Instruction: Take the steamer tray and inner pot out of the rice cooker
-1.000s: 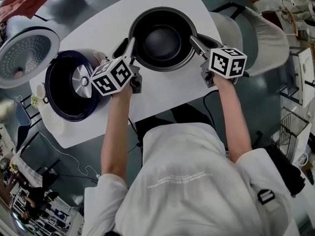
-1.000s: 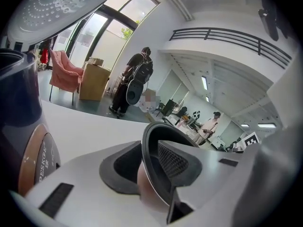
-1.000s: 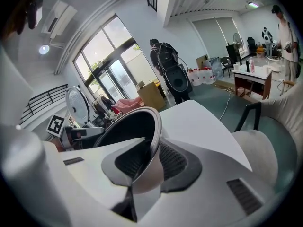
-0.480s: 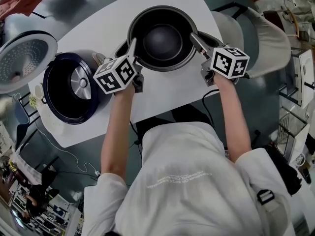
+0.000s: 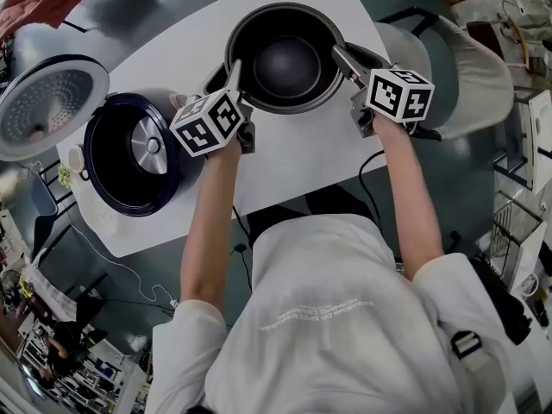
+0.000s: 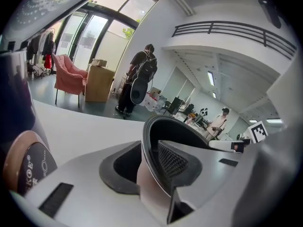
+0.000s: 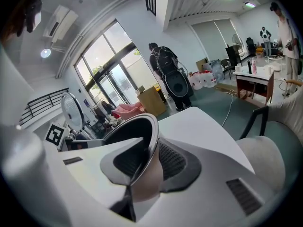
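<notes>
The dark inner pot (image 5: 285, 59) stands on the white table (image 5: 302, 149), out of the rice cooker (image 5: 103, 175). My left gripper (image 5: 231, 74) straddles the pot's left rim, one pad inside and one outside the wall (image 6: 152, 183). My right gripper (image 5: 340, 60) straddles the right rim (image 7: 147, 174) the same way. Both sets of jaws are opening, with the rim between the pads and the pads still against the wall. The cooker body is hollow, with its round heating plate (image 5: 148, 143) showing. I cannot pick out a steamer tray.
The cooker's perforated lid (image 5: 50, 106) stands open at the far left. A grey chair (image 5: 466, 67) is beside the table's right edge. A cable (image 5: 112, 261) trails on the floor at the left. People stand in the room beyond the table.
Both grippers and the pot between them have shifted a little farther from me across the table. The cooker has stayed where it was.
</notes>
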